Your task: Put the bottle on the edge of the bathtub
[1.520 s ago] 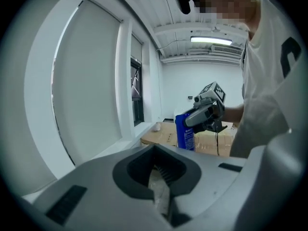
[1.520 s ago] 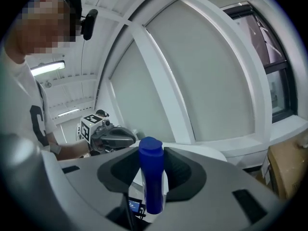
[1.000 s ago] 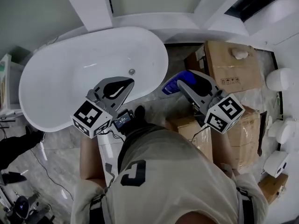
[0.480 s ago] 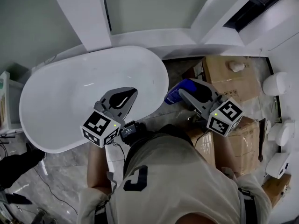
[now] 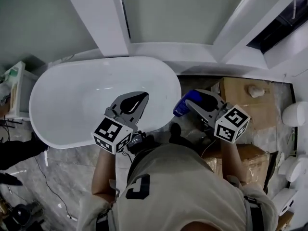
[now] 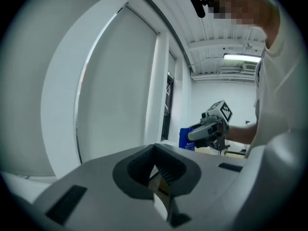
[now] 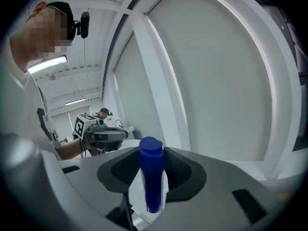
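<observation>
The white oval bathtub [image 5: 57,124] fills the left of the head view. My right gripper [image 5: 188,100] is shut on a blue bottle [image 5: 181,107], which hangs just off the tub's right end above the floor. In the right gripper view the bottle [image 7: 152,177] stands upright between the jaws, cap up. My left gripper [image 5: 139,97] hovers over the tub's near right rim, shut with nothing in it. The left gripper view shows the right gripper [image 6: 208,129] with the bottle [image 6: 186,138] off to the right.
Cardboard boxes [image 5: 246,96] are stacked on the floor to the right of the tub, with white fixtures [image 5: 296,113] beyond them. A small shelf [image 5: 17,88] stands at the tub's left end. Cables [image 5: 50,179] run across the marble floor. White window frames rise behind the tub.
Both grippers have travelled forward toward the tub's right end. The bottle has come closer to the rim, still in the right gripper. The left gripper now sits over the rim.
</observation>
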`<state>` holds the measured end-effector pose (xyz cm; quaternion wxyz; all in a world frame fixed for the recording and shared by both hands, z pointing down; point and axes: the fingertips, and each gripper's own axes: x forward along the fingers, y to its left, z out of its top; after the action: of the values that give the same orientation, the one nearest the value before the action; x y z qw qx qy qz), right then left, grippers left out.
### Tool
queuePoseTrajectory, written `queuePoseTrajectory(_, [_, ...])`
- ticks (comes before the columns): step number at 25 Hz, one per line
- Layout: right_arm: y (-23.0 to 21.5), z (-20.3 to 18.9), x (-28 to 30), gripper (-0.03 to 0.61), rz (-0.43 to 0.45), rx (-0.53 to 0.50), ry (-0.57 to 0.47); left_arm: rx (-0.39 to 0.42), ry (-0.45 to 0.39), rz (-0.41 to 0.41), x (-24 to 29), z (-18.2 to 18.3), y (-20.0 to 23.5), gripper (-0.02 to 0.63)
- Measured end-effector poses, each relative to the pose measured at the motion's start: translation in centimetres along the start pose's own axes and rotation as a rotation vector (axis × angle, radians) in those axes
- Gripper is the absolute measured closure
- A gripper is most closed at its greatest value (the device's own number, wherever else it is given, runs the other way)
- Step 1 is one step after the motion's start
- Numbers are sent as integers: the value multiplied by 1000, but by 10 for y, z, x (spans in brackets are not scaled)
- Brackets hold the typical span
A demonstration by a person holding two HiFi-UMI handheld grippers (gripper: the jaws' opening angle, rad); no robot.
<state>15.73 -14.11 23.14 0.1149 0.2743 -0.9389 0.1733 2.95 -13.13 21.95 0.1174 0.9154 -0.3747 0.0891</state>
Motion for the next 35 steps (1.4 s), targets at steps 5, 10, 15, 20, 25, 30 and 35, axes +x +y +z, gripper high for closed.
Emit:
queuePoseTrajectory(5, [-30, 9, 11, 419, 130, -33, 9, -18, 13, 103, 27, 4, 1, 557])
queuePoseTrajectory(10, [-64, 8, 9, 419, 199, -55, 42, -75, 66, 186, 51, -9, -2, 557])
queuePoseTrajectory(15, [-116, -7, 5, 419, 141, -20, 70, -99, 99, 258, 73, -20, -7, 557])
queuePoseTrajectory(20, [-166, -20, 9, 419, 21, 6, 108, -105, 136, 306, 89, -27, 6, 557])
queuePoseTrajectory(25, [-190, -31, 25, 419, -68, 19, 114, -125, 164, 291, 93, -38, 26, 557])
queuePoseTrajectory(30, [-213, -37, 48, 419, -200, 55, 98, -171, 136, 228, 103, -46, 54, 557])
queuePoseTrajectory(35, [-243, -60, 72, 419, -320, 72, 146, -177, 163, 169, 124, -68, 80, 557])
